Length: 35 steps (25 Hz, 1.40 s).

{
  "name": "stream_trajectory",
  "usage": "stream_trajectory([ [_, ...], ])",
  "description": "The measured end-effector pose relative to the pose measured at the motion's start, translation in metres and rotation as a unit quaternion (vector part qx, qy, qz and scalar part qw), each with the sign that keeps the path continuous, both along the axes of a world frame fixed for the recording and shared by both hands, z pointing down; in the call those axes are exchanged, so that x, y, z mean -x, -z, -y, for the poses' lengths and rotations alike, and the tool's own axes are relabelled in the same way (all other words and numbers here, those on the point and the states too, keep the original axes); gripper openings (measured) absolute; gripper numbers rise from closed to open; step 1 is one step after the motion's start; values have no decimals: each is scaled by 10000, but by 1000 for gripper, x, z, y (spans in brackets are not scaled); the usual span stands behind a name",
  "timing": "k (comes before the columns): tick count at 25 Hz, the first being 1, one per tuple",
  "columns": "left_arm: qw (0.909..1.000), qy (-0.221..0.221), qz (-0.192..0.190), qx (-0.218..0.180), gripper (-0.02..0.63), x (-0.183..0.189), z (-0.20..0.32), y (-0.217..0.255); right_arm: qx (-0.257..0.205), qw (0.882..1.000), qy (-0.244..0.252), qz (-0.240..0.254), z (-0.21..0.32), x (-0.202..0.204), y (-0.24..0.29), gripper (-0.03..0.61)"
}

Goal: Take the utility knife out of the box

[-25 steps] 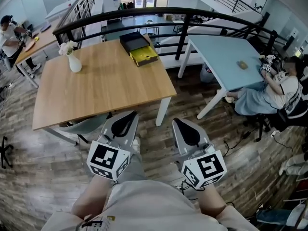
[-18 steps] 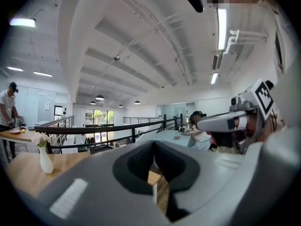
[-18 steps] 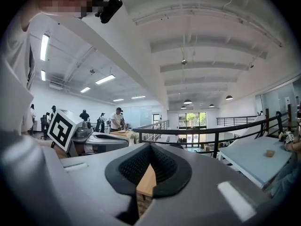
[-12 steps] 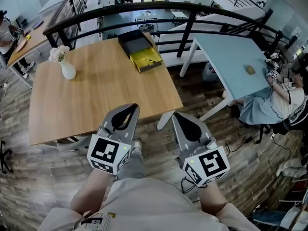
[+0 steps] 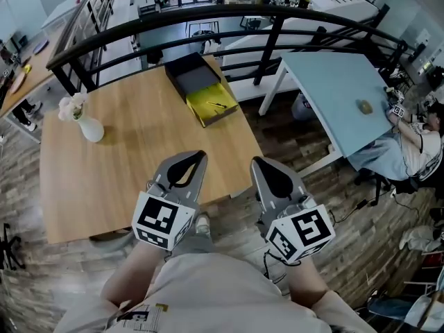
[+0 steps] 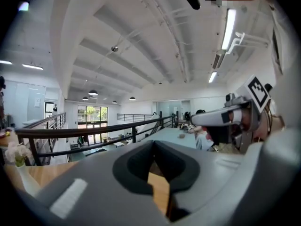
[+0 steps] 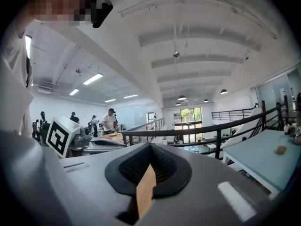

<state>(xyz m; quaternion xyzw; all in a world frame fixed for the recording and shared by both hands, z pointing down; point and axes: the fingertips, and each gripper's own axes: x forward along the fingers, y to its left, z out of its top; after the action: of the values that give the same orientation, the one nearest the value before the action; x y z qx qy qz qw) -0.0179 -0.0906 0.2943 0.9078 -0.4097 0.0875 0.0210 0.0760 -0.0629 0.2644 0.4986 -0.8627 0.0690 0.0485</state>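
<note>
On the table (image 5: 152, 148), box (image 5: 196, 80) lies far, vase (image 5: 90, 128) left.

dark item (image 5: 218, 105) in box (image 5: 203, 114) too small to identify, seated person (image 5: 419, 155) cut off

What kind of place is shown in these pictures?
Probably an open-plan office on a mezzanine: a black railing runs along the edge, a wooden table and a blue table stand beside it, and a person sits nearby.

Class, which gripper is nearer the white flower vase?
Left. The left gripper is right of the vase, by the table's near edge; the right gripper is farther right.
</note>
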Motion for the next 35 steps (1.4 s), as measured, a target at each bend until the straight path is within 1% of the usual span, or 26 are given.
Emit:
stream_trajectory([
  [6, 9999, -122, -57, 65, 2, 15, 62, -7, 111, 9997, -182, -78, 66, 14, -8, 0],
  [9, 9999, -99, -70, 123, 2, 20, 79, -10, 184, 9997, -186, 6, 85, 18, -10, 0],
  [14, 9997, -10, -38, 227, 2, 24, 100, -18, 275, 9994, -203, -9, 105, 18, -13, 0],
  [21, 9991, 227, 24, 348, 2, 18, 111, -27, 257, 9996, 111, 35, 120, 7, -15, 0],
  [25, 9978, 512, 15, 410, 2, 4, 118, -30, 150, 9981, 548, 241, 129, -4, -10, 0],
  [29, 9955, 784, -57, 523, 2, -10, 119, -35, 93, 9957, 916, 83, 136, -11, -12, 0],
  [32, 9949, 868, 20, 520, 2, -20, 121, -37, 138, 9947, 1021, 54, 143, -20, -18, 0],
  [35, 9939, 941, 64, 569, 2, -22, 126, -40, 129, 9939, 1090, -38, 151, -24, -22, 0],
])
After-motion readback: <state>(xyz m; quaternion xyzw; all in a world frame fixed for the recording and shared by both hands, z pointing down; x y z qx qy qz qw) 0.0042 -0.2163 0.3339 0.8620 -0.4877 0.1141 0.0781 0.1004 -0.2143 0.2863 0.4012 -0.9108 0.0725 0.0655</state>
